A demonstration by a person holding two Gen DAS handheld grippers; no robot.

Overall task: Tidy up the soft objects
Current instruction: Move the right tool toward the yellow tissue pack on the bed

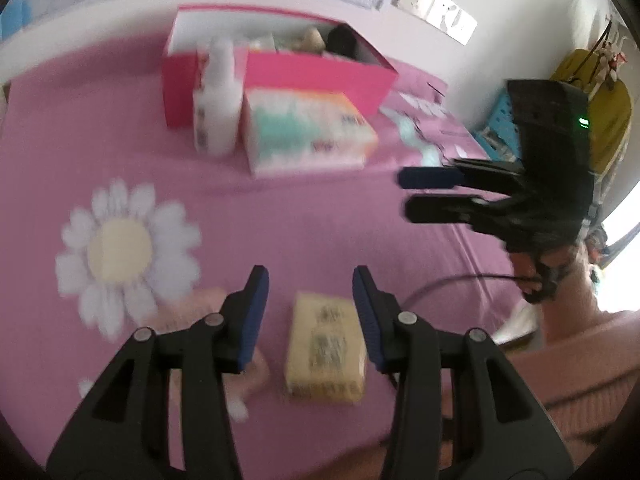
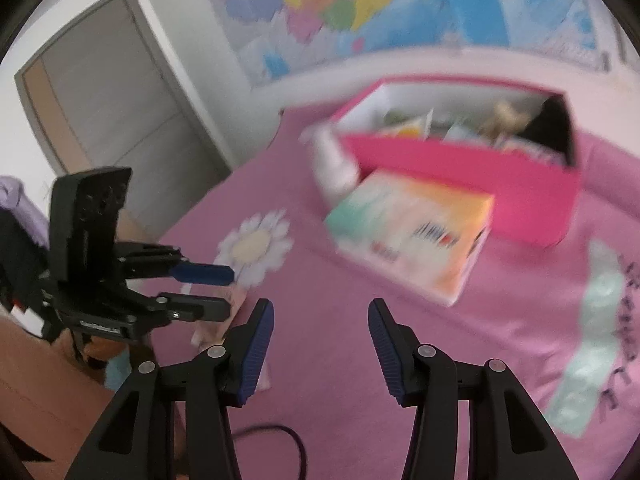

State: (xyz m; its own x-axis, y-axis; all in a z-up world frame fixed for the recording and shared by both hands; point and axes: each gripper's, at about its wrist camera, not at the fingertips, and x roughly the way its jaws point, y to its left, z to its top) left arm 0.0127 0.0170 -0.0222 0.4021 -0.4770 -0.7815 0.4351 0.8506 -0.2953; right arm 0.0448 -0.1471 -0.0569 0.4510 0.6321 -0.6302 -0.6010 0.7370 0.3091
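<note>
A small yellow tissue pack [image 1: 326, 350] lies flat on the pink bed sheet [image 1: 320, 232], just beyond and between the fingers of my left gripper [image 1: 310, 272], which is open and does not touch it. A pale pink soft item [image 1: 200, 308] lies partly hidden under the left finger. My right gripper [image 1: 403, 194] hovers to the right, seen side-on. In the right wrist view my right gripper [image 2: 321, 305] is open over bare sheet with nothing between its fingers, and the left gripper [image 2: 231, 291] shows at the left. An open pink box [image 1: 304, 76] [image 2: 460, 196] holds several soft items.
A large pastel tissue pack [image 1: 308, 132] [image 2: 412, 232] and a white bottle [image 1: 218, 100] [image 2: 334, 160] stand against the box's front. The sheet has a daisy print [image 1: 124, 256] [image 2: 256, 248]. A black cable [image 2: 280, 436] trails near me. A wall map [image 2: 400, 0] and a door [image 2: 112, 92] are behind.
</note>
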